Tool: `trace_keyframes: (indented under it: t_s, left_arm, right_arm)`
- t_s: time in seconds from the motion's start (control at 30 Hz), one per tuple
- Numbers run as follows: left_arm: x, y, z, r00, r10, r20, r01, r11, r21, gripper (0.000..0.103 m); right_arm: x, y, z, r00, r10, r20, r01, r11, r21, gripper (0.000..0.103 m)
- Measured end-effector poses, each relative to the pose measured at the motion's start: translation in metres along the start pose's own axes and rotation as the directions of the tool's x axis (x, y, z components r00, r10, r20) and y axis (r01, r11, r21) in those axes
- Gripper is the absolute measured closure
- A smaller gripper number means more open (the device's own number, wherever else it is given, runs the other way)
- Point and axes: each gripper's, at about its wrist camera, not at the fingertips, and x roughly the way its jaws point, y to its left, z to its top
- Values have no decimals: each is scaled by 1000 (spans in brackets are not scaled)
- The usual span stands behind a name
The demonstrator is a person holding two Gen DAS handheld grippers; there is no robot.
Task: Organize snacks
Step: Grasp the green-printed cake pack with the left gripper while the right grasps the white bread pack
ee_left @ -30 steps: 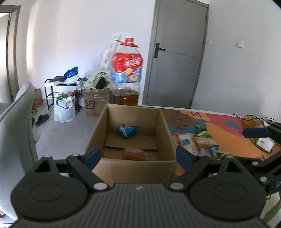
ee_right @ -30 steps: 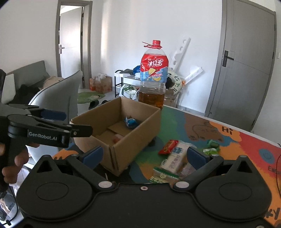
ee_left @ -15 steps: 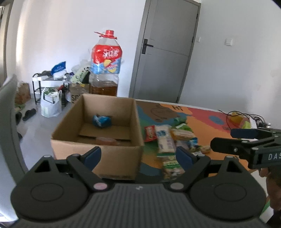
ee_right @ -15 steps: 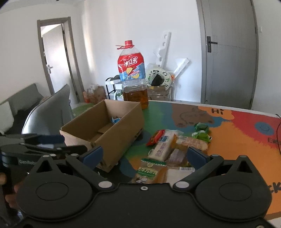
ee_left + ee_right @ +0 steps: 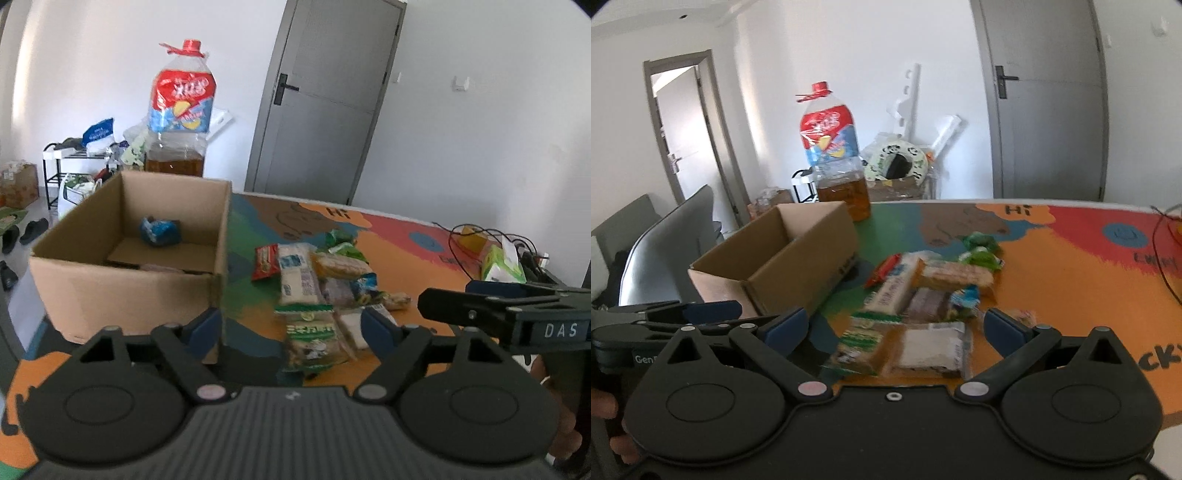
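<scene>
Both views have swung off the box (image 5: 129,258) and onto the snack pile (image 5: 317,280) within the last second: a second ago the left gripper (image 5: 291,325) looked straight into the box, and now the pile lies between its fingers, which are spread wide and hold nothing. The right gripper (image 5: 894,328) has likewise come round over the pile (image 5: 923,295), fingers wide and empty. That reads as the start of the next pick. The box sits just left of the pile on the worktop (image 5: 399,236), open-topped, with a blue packet (image 5: 159,230) and another wrapper already inside. The nearest snacks are a green-labelled pack (image 5: 860,343) and a pale one (image 5: 931,349) beside it, touching and partly overlapped, so lifting one alone may drag its neighbour. An oil bottle (image 5: 834,162) stands behind the box, clear of the path; cables (image 5: 491,240) lie well to the right.
</scene>
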Motion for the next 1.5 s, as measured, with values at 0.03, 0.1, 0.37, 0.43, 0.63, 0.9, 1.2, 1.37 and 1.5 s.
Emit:
trace_keyframes:
  t_s: [0.03,0.1,0.37,0.43,0.63,0.9,1.2,1.37,1.5]
  left_arm:
    - [4,-1,-1,1000,0,-9,0,1000,-2,32]
    - [11,-3,-4,1000,-2,-27,2,1000,-7,36]
    - [37,-14,-13,998,-16,-66,15,1000,-18,45]
    - [44,-17,-14,998,-9,-66,9,1000,-8,45]
    - [66,-17,-13,996,19,-89,-21,1000,-22,47]
    - [89,-16,-16,992,34,-123,-38,999,-29,48]
    - [91,-15,-24,992,27,-125,-30,999,-22,56]
    - [83,-9,-26,991,12,-131,-16,999,-33,56]
    - [75,-5,-30,992,-1,-129,-5,999,-41,56]
  right_arm:
    - [2,-4,-2,1000,-1,-7,1,1000,14,0]
    - [6,-11,-5,1000,-1,-12,2,999,33,0]
    - [23,-28,-15,999,-21,-33,23,997,70,1]
    - [30,-30,-15,998,-24,-50,28,997,70,5]
    - [44,-34,-14,996,-29,-80,35,997,73,18]
    - [62,-38,-14,993,-1,-117,14,994,111,18]
    - [79,-26,-13,987,-22,-162,34,997,70,18]
    - [91,-19,-14,980,-59,-192,66,997,32,19]
    - [100,-14,-17,975,-82,-207,84,996,0,19]
